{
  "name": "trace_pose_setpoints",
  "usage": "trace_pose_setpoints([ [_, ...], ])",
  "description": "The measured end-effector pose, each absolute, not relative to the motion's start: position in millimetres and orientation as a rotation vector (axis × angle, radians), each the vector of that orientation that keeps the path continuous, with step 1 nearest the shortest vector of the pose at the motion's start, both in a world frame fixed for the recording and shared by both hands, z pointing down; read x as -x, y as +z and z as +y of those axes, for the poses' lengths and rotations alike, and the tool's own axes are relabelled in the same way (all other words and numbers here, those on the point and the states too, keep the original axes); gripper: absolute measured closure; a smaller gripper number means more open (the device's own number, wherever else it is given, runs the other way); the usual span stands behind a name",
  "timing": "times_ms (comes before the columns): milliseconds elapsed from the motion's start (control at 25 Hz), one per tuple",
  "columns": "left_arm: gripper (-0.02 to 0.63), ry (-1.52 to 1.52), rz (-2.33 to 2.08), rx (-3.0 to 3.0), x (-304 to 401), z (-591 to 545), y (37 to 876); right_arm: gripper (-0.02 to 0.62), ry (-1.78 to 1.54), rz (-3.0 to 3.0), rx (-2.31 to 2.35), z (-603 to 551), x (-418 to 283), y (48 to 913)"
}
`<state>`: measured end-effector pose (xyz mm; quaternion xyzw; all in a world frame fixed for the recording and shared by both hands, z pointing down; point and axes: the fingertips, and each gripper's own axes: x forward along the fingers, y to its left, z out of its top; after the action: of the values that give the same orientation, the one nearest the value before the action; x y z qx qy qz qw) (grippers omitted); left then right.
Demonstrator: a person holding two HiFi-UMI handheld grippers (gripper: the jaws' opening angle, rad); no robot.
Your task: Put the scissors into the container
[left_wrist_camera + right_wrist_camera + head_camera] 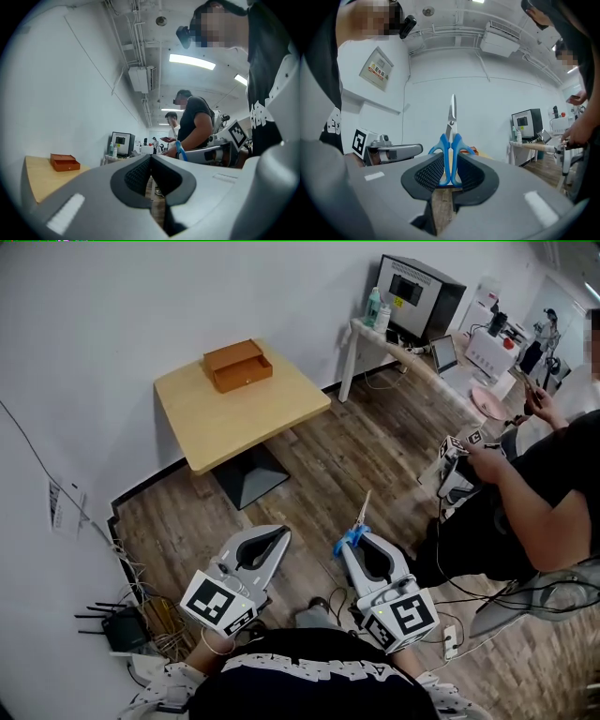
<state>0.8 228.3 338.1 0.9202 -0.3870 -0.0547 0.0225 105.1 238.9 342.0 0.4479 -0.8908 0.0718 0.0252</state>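
Right gripper [449, 159] pinched on the blue handles of one pair of scissors [451, 133], blades up; left gripper [151, 163] pressed together on nothing. Could pivot or slip loose on the way, gripped by handles only, well apart from the one container [238, 366] on the one table [230, 423].

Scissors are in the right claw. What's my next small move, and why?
Probably carry the right claw forward toward the table: it is shut on the scissors by their blue handles, while the brown container sits near the table's far edge, well ahead of it.
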Motion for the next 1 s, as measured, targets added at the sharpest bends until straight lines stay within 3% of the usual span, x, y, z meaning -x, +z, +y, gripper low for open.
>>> trace_pose_setpoints([
  [1000, 0.604, -0.148, -1.225, -2.868, -88, 151, 330, 0.491, 0.221, -2.839, -1.315, 163, -177, 339],
])
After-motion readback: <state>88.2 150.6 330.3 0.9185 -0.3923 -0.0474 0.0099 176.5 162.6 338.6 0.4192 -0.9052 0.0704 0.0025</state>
